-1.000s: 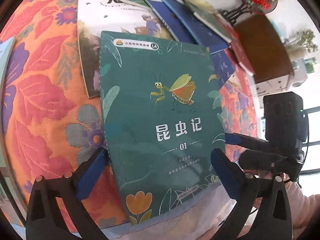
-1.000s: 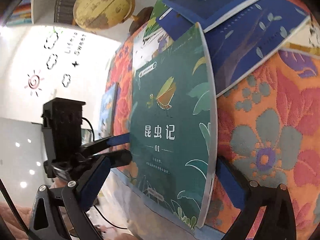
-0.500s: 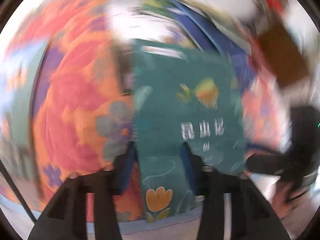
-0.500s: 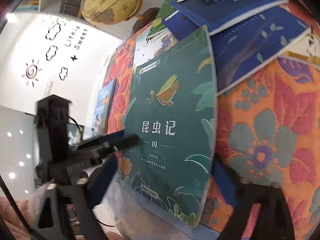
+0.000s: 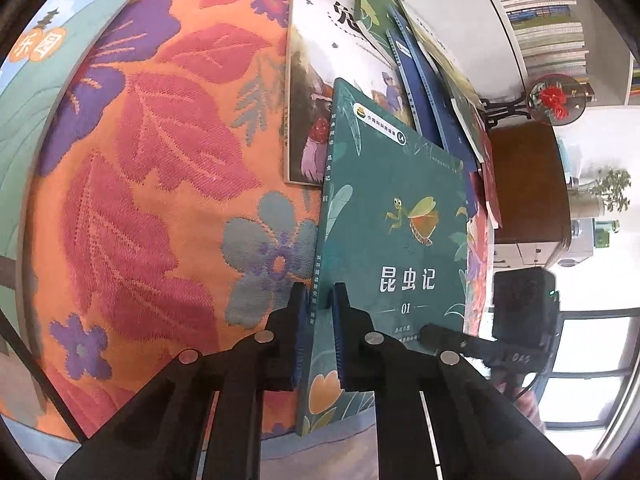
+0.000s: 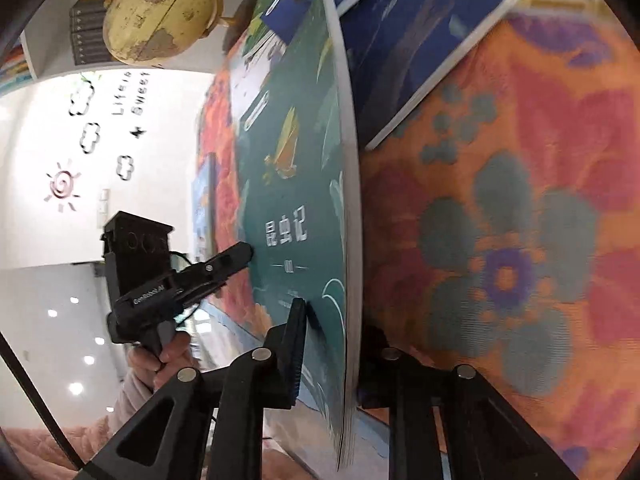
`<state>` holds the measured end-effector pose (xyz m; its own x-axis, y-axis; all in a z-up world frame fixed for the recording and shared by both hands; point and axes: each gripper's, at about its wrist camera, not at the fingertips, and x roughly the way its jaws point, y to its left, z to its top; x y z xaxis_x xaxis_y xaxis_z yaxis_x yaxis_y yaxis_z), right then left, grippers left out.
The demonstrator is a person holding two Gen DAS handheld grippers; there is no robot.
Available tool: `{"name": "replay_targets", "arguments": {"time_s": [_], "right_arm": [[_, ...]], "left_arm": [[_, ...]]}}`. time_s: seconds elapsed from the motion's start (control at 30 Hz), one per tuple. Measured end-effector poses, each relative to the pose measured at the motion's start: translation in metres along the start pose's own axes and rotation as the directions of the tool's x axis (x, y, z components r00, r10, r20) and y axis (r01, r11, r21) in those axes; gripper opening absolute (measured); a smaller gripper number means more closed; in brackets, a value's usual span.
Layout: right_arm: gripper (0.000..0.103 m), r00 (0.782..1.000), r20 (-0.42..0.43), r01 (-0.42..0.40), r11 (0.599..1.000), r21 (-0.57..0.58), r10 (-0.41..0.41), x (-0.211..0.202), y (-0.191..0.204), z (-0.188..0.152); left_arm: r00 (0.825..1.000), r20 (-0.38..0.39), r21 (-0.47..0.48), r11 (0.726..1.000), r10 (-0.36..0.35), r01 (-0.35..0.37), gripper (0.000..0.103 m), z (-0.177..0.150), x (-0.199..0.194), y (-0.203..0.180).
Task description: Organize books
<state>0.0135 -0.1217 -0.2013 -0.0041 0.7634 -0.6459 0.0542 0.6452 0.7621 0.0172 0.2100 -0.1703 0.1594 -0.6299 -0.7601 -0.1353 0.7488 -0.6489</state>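
A dark green book (image 5: 400,232) with a mantis on its cover lies on the floral cloth, its far corner resting on other books. My left gripper (image 5: 319,300) is shut on its spine edge near the lower left corner, one pad on each side. In the right wrist view the same green book (image 6: 296,184) appears nearly edge-on. My right gripper (image 6: 336,328) is closing on the page edge, one pad on the cover, the other finger behind the pages. The right gripper (image 5: 436,330) also shows at the book's right side, and the left gripper (image 6: 240,254) shows from the right.
Behind the green book lies an overlapping pile: a white illustrated book (image 5: 320,60) and several blue books (image 5: 424,92). A pale green book (image 5: 36,80) sits far left on the orange floral cloth (image 5: 160,160). A brown cabinet (image 5: 524,184) and a globe (image 6: 160,12) stand beyond the table.
Both pairs of jaws went from wide open to closed on the green book. My left gripper slid over to the spine edge and rolled. The right gripper rolled slightly, staying at the page edge.
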Motion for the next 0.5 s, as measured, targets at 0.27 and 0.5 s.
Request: {"name": "replay_targets", "arguments": {"time_s": [0.27, 0.5], "right_arm": [[0.017, 0.999, 0.036, -0.011, 0.998, 0.055, 0.009, -0.016, -0.019, 0.005], [0.012, 0.997, 0.043, -0.066, 0.981, 0.180, 0.060, -0.024, -0.038, 0.000]], "left_arm": [[0.987, -0.041, -0.076, 0.985, -0.157, 0.154, 0.010, 0.007, 0.009, 0.012], [0.997, -0.052, 0.006, 0.998, -0.062, 0.062, 0.012, 0.010, 0.020, -0.016]]}}
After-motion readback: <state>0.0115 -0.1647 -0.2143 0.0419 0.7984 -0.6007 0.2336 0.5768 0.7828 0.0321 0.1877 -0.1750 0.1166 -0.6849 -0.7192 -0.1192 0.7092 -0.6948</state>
